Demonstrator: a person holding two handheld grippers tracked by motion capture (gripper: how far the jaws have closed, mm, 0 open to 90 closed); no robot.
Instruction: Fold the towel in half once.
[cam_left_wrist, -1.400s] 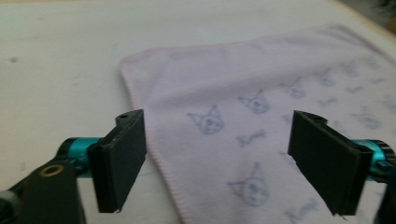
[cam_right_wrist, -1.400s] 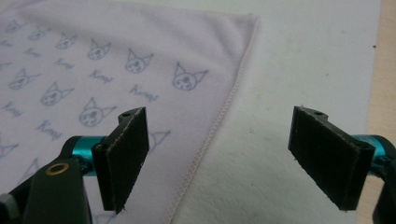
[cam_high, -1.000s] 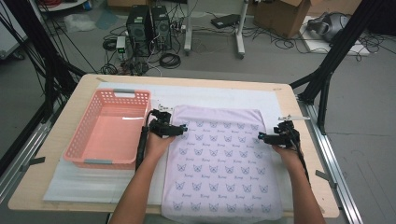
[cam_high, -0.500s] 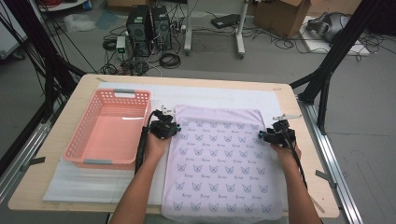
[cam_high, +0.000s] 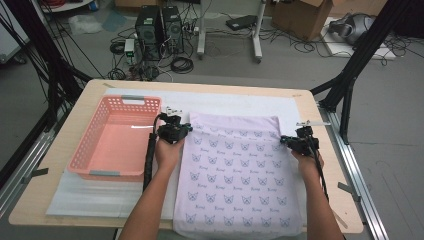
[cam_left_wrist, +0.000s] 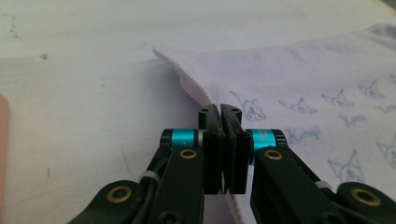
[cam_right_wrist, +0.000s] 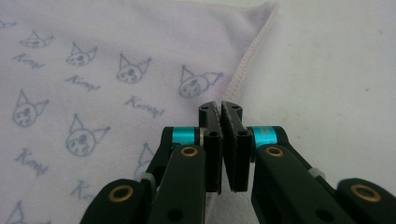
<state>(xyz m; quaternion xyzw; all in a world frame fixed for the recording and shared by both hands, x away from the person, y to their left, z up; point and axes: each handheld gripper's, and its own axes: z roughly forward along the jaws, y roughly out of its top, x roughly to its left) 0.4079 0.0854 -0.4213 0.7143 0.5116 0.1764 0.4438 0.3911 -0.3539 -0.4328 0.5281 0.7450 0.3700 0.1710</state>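
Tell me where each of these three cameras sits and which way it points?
High view: above the person's side, looking forward and down at the table, pink basket and lilac cloth; both forearms show.
Left gripper view: rides the left tool, looking along its jaws shut on the cloth's hem.
Right gripper view: rides the right tool, jaws shut on the opposite hem.
All three share the printed cloth.

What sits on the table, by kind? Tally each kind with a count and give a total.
Pink basket: 1
Lilac printed cloth: 1
White mat under them: 1
Tongs: 2, the left tongs and the right tongs, each shut on a side edge of the cloth
Total: 5
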